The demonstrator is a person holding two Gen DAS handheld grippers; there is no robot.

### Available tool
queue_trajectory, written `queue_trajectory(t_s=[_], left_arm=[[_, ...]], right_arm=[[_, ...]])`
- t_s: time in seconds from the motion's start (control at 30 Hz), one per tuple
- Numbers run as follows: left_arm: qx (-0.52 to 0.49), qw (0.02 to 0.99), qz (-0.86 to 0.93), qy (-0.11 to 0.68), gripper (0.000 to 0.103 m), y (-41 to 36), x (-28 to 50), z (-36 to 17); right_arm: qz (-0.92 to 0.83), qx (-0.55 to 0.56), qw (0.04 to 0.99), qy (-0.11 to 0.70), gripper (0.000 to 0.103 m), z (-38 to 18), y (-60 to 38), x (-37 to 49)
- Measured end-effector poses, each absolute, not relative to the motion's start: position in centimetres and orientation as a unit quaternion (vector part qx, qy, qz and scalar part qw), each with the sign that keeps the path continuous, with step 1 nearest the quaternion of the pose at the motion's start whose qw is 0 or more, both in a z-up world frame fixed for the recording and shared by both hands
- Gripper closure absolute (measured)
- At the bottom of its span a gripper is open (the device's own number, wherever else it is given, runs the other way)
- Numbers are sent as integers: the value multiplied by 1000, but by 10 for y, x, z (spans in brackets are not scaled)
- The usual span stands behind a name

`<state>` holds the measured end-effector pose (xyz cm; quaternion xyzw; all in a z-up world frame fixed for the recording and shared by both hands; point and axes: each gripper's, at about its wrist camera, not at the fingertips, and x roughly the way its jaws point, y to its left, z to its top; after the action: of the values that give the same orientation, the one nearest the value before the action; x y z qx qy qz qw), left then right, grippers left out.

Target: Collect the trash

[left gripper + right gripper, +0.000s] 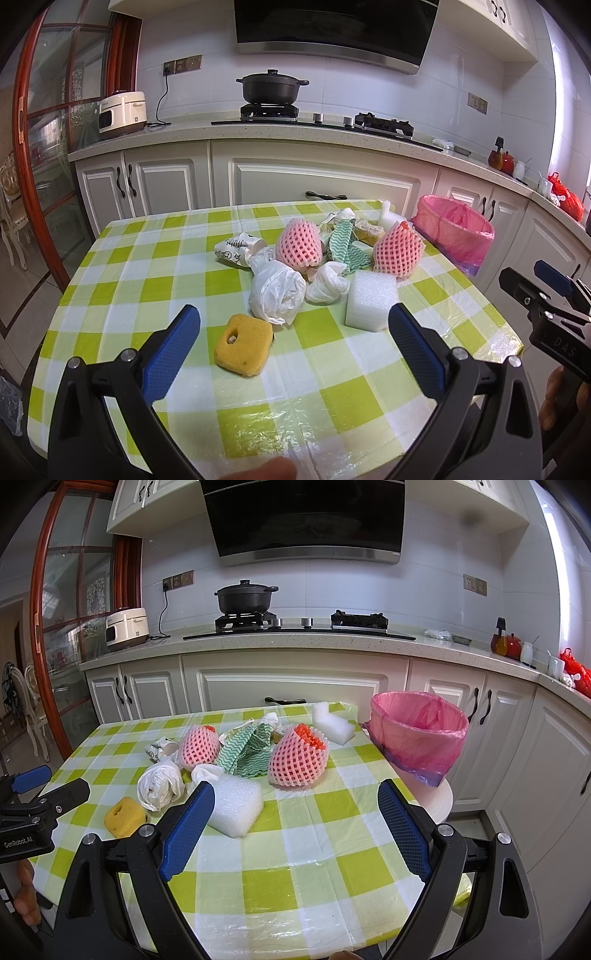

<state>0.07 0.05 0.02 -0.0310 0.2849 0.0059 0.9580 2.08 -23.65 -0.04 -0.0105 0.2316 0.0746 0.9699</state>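
we are holding the left gripper [294, 318] and right gripper [296, 796] wide apart, empty, at lower frame. trash pile mid-frame: yellow sponge [243, 345], white foam block [370, 298], crumpled plastic bag [275, 294]. pink-lined bin [419, 731] is sitting right of centre, beside the checked tablecloth [288, 878].

The left gripper [294, 322] and the right gripper [296, 798] are side by side at the near edge, both level, jaws spread wide, gripping nothing.

Both wrist views low, near, facing table [110, 295], shared.
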Motion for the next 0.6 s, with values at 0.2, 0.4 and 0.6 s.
queue_trajectory(t_s=[0.2,0.4,0.6], left_arm=[[-31,958,6,284,4,0,0,0],[-31,958,6,285,4,0,0,0],[-31,958,6,285,4,1,0,0]], right_arm=[[74,-10,970,231,19,-1,-237,21],[74,-9,970,232,19,-2,-237,22],[74,-9,970,233,19,-2,-237,21]])
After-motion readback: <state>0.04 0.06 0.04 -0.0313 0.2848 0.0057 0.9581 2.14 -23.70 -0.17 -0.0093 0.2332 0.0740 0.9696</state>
